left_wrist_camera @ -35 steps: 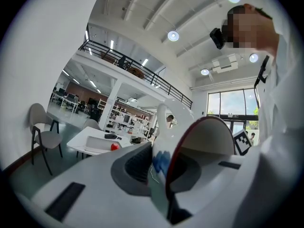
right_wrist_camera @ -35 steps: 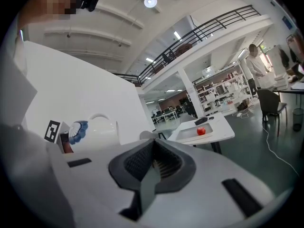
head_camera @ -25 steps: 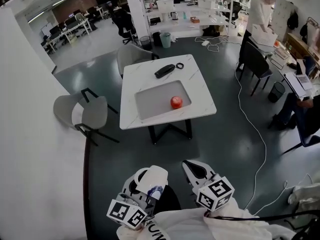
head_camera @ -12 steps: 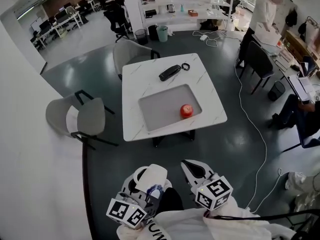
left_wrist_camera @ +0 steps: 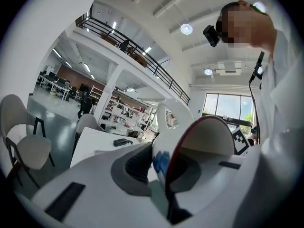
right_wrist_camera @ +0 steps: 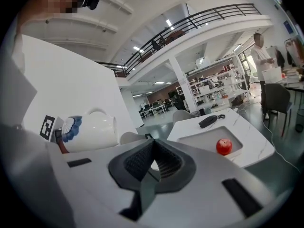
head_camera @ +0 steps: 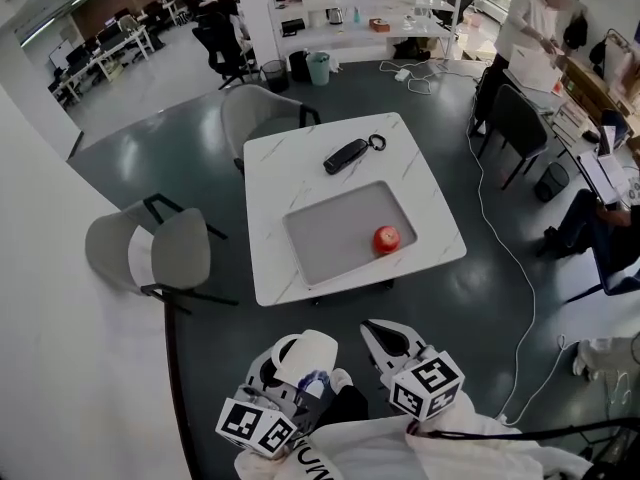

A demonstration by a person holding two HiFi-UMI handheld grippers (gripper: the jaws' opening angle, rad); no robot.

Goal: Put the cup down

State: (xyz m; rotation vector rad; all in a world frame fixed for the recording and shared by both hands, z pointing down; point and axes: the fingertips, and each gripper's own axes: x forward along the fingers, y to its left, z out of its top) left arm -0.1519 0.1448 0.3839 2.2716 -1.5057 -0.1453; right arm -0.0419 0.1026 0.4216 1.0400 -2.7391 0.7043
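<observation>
Fingers (left_wrist_camera: pixel 137 164) of the left gripper (left_wrist_camera: pixel 164 172) pinch the white cup (head_camera: pixel 308 352) by its wall at lower centre, short of the table (head_camera: pixel 290 158). The right gripper (right_wrist_camera: pixel 151 164) is closed, empty. Likely glazed ceramic: rigid, slick, breakable.

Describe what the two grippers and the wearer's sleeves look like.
Both the left gripper and right gripper are white moulded shells with dark grey ribbed pads. Each carries a cube of black-and-white square markers. The sleeves are white.
</observation>
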